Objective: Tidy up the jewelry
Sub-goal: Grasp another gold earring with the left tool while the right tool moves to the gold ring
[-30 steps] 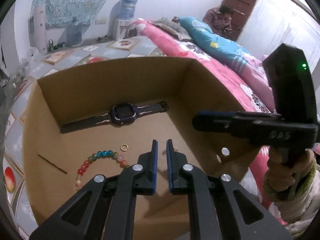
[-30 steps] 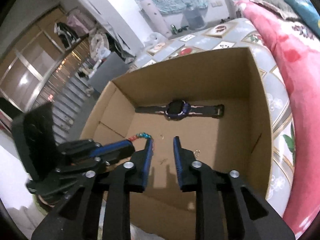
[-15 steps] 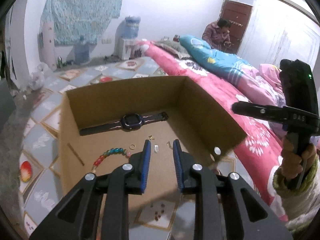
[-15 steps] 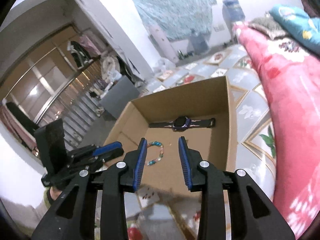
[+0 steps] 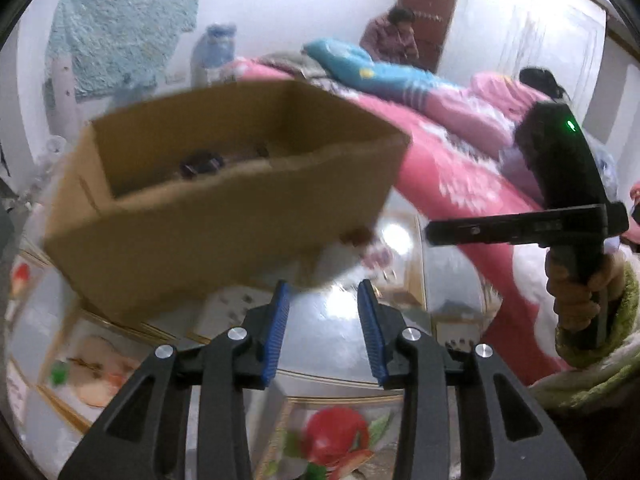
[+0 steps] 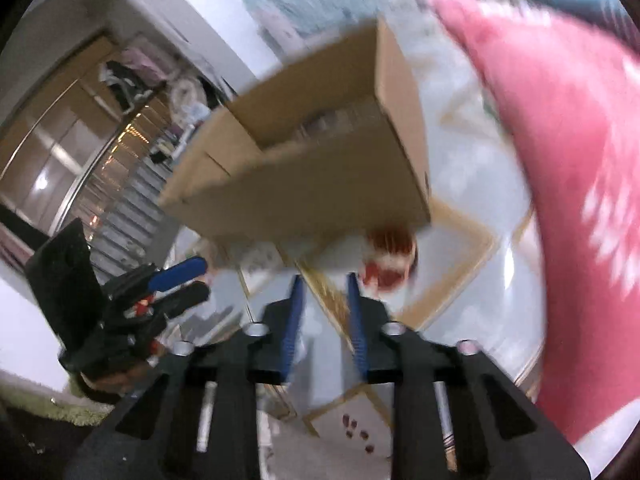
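An open brown cardboard box point(image 5: 224, 216) sits on glossy patterned floor tiles point(image 5: 332, 320), a dark watch point(image 5: 200, 164) blurred inside. The left gripper point(image 5: 323, 330) is opening, the right gripper point(image 6: 323, 320) closing, both empty.

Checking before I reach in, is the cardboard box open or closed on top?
Open. The cardboard box has no lid or flaps over it; both wrist views look past its rim to the inside walls.

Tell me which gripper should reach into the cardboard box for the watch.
Left, probably. The left gripper faces the cardboard box with the watch in sight, its empty jaws opening. The right gripper is also empty, but its jaws are closing and its view hides the watch.
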Motion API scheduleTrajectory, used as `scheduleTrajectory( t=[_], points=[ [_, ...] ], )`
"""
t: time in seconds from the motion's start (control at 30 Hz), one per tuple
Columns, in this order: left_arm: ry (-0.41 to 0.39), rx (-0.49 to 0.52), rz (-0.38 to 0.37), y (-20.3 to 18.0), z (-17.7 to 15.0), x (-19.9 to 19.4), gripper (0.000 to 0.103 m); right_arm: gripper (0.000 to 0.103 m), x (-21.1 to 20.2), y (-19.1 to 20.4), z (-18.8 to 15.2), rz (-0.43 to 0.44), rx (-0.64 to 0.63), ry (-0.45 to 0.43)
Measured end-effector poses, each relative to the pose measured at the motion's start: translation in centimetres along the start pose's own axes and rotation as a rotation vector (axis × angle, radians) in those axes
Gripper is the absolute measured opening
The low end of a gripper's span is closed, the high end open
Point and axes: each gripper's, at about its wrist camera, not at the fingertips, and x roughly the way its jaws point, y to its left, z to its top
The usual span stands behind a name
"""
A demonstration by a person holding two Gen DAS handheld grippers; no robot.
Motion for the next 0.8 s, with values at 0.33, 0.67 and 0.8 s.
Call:
scheduleTrajectory(
  t=[0.33,0.67,0.8],
  points=[
    [0.097,0.127,-0.073,-4.6,-0.6,6.5,0.034,0.011,2.7,-1.9,-0.9,-0.048,0.065,0.053],
    [0.107,0.217,0.005,-6.0,-0.2,9.1,0.034,0.013,2.1,-3.7,-1.2,-0.071,0.104,0.046],
    [0.099,0.243,0.024,-6.2,0.0,9.5,0.03,0.013,2.1,-3.9,-1.2,-0.062,0.111,0.046]
  ],
)
